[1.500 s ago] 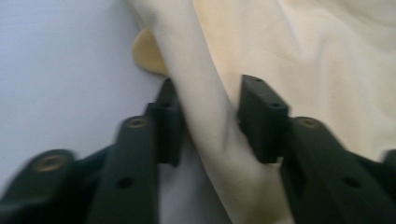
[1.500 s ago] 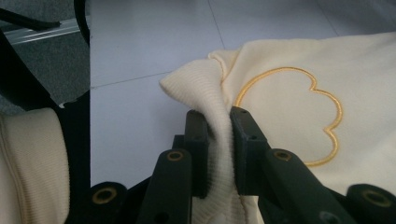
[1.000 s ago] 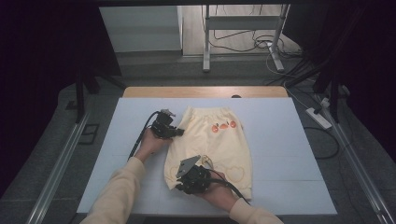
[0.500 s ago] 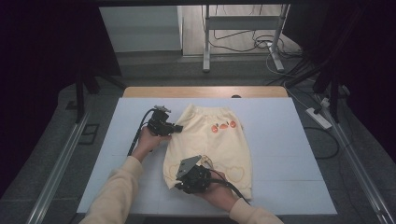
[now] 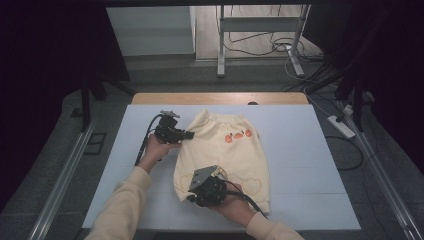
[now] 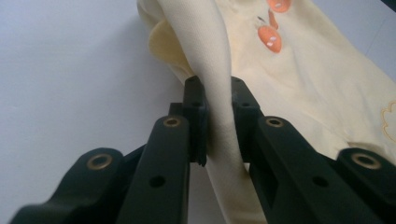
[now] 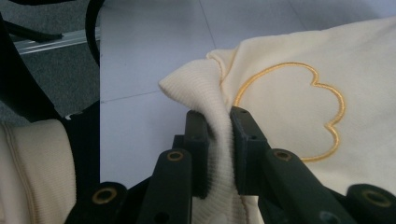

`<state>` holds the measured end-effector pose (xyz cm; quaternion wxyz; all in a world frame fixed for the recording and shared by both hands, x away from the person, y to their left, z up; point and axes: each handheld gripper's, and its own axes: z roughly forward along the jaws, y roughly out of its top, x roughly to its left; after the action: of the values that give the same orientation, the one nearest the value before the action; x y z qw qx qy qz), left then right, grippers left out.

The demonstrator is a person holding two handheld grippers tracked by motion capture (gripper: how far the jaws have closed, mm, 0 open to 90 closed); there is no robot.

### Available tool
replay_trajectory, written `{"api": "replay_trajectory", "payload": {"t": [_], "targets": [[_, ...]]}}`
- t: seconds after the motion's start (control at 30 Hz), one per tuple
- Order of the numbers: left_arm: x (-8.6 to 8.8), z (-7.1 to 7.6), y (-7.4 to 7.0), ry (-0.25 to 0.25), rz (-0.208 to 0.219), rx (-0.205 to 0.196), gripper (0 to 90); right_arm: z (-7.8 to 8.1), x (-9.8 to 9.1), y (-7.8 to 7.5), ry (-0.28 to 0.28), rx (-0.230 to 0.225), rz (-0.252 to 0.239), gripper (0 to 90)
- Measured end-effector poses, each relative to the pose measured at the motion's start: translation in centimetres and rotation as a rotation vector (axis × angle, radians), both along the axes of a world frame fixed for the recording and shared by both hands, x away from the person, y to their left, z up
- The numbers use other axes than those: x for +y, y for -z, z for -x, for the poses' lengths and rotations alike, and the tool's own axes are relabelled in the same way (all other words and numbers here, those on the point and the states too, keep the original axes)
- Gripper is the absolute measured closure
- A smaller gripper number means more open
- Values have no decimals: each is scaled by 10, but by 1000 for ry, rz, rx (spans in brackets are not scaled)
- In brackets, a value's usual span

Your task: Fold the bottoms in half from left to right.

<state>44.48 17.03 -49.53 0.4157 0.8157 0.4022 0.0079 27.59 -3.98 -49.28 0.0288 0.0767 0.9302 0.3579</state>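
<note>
White-topped desk (image 5: pixel 300 150), dark room. Pale yellow garment (image 5: pixel 225 155) laid flat at centre, orange print upward. Left claw (image 5: pixel 186 134) clamped on its far-left edge; right claw (image 5: pixel 192 196) clamped on ribbed near-left corner. Power strip (image 5: pixel 341 126), cables on floor beyond; garment's underside hidden.

The counter (image 5: pixel 310 150) lies bare to the right of the garment (image 5: pixel 225 155) and along its far edge, giving a tool open passage there. The left strip beside the left tool (image 5: pixel 189 134) is also free. The garment covers the middle, and the right tool (image 5: pixel 192 196) and both forearms crowd the near edge.
</note>
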Motion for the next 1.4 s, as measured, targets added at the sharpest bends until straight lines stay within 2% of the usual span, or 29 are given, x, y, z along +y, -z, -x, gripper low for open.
{"api": "replay_trajectory", "payload": {"t": [0.4, 0.57, 0.67, 0.8, 0.97, 1.07, 1.13, 1.3, 1.4], "targets": [[7, 2, -11, -9, 25, -15, 798, 1, -1, -13, -2, -15, -32, 781], [15, 4, -20, -27, 54, -34, 798, 1, -1, -23, 0, -25, -67, 781], [17, 4, -19, -36, 67, -26, 798, 1, -1, -25, -2, -31, -68, 781], [18, 3, -17, -35, 61, -13, 798, 1, 0, -22, 3, -22, -62, 781], [21, 7, -30, -40, 63, -59, 798, 1, 3, -26, -10, -36, -73, 781], [26, 10, -39, -47, 87, -79, 798, 2, 4, -33, -15, -39, -101, 781], [27, 10, -38, -48, 88, -72, 798, 2, 6, -34, -17, -42, -107, 781], [26, 7, -29, -51, 74, -44, 798, 2, 8, -28, -18, -36, -86, 781], [28, 9, -35, -55, 84, -62, 798, 1, 8, -29, -17, -33, -95, 781]]}}
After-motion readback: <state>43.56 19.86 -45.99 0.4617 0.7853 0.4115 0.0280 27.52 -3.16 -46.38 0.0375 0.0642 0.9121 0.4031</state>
